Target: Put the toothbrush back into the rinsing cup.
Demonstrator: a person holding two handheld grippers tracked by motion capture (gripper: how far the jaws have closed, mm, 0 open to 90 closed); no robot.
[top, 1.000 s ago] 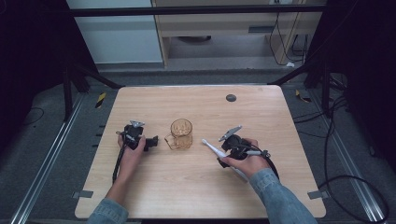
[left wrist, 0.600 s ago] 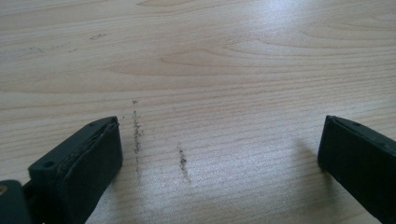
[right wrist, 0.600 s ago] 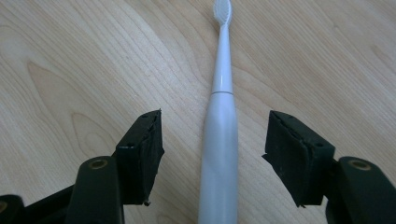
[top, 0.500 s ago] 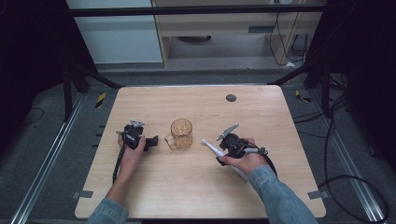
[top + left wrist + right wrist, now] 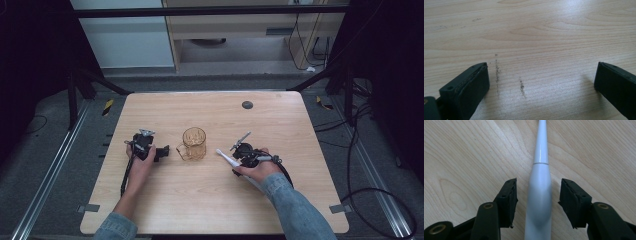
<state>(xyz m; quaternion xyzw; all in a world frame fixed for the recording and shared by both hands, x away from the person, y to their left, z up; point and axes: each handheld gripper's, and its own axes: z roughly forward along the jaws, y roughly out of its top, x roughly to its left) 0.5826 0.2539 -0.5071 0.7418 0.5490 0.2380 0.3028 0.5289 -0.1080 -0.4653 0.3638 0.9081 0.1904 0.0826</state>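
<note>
The right gripper (image 5: 537, 202) is closing in around the white toothbrush (image 5: 539, 195), which is lying on the worktop (image 5: 210, 200) just right of the amber mug (image 5: 194, 143), pads not touching yet. Keep it centred on the fat handle. The left gripper (image 5: 541, 85) is sitting released, left of the mug.

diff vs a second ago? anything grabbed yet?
The right tongs have sunk a little over the white electric toothbrush, and their jaws have just been closing around its handle; a gap shows on both sides, so nothing is gripped yet. Unchanged: the toothbrush flat on the table, the amber glass mug, and the left tongs, open over bare wood.
</note>
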